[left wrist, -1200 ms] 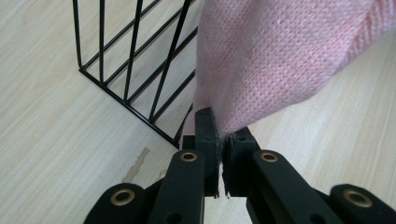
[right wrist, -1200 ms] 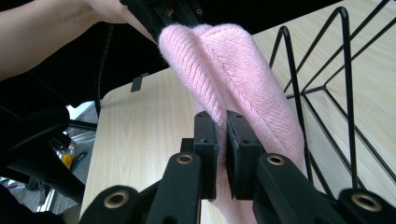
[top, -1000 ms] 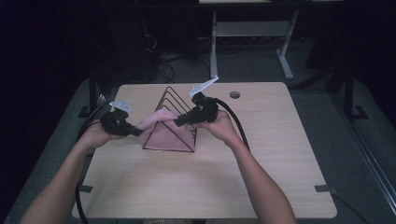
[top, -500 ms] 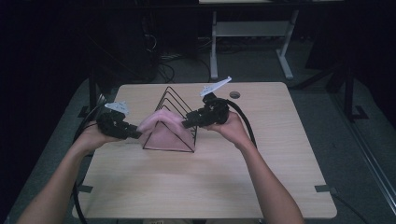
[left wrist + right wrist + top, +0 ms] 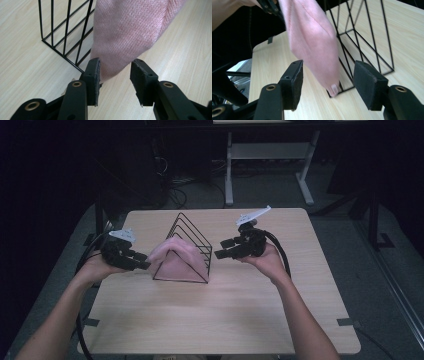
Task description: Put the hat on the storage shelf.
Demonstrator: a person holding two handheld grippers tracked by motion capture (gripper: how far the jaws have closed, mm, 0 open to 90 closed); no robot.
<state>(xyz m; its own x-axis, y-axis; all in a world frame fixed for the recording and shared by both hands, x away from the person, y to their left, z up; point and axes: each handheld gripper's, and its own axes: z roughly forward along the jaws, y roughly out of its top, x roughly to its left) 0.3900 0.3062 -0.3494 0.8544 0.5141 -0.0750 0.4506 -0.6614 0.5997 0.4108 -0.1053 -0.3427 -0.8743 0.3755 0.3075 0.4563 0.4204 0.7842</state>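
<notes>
A pink cloth (image 5: 176, 257) hangs over the black wire rack (image 5: 187, 232), which stands near the middle of the wooden table (image 5: 220, 320), a little toward 11 o'clock. The cloth covers the front of the rack and droops down both of its slanted sides like a little tent. The left gripper (image 5: 141, 265) is at 9 o'clock from the rack, just beside the cloth's edge. Its jaws have just been opening; in the left gripper view the tip of the cloth (image 5: 127, 37) sits between them, close to one pad, but the pads do not squeeze it, so it has let go. The right gripper (image 5: 220, 254) is at 3 o'clock from the rack, a bit away from it. Its jaws have also just been opening, and they stand apart with nothing between them.
</notes>
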